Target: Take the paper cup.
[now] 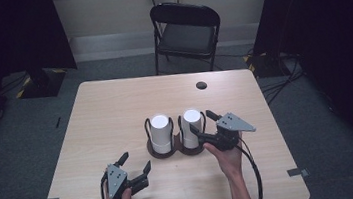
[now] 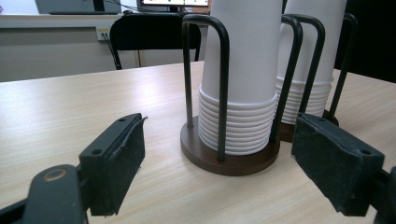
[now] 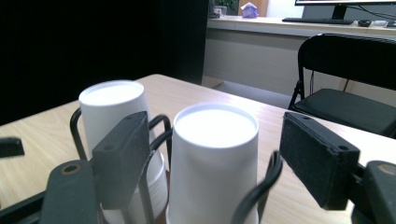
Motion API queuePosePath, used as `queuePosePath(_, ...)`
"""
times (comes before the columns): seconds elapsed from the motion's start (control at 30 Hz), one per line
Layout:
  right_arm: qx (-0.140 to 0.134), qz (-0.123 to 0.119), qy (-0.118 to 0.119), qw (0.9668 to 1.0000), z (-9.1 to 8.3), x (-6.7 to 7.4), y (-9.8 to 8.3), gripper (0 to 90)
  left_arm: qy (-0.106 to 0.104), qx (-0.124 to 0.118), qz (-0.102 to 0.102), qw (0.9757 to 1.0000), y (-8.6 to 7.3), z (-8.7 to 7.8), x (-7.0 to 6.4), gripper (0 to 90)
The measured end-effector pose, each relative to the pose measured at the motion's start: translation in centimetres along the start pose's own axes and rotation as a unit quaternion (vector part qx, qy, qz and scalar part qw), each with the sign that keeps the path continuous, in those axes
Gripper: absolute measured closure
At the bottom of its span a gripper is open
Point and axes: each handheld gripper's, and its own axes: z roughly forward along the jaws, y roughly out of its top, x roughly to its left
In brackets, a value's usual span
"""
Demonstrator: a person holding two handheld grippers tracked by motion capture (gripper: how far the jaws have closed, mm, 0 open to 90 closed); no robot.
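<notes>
Two stacks of upturned white paper cups stood in a wire-hooped cup holder (image 1: pixel 177 151) mid-table (image 1: pixel 115 106). The right claw (image 1: pixel 206 121), jaws apart, straddled the right stack (image 1: pixel 191 127), seemingly ready to lift a cup. The left claw (image 1: pixel 135 164) waited open, near the holder's left stack (image 1: pixel 161 133).

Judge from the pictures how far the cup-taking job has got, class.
Done: nothing visibly; both stacks of white cups sit in their holder. In hand: the right gripper, open, brackets the right stack without gripping. Left: closing and lifting; the left gripper waits open, apart.
</notes>
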Motion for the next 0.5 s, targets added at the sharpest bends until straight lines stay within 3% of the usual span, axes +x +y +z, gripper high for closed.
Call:
queuePosePath(0.1,0.004,0.009,0.004,0.9999,0.8,-0.2,0.1,25.4,-0.007,-0.004,0.004,1.0000,0.0,-0.1,0.0,16.8)
queuePosePath(0.5,0.020,0.006,0.011,0.9997,3.3,-0.4,0.6,21.4,-0.008,-0.005,0.005,0.9999,0.0,-0.1,0.0,16.8)
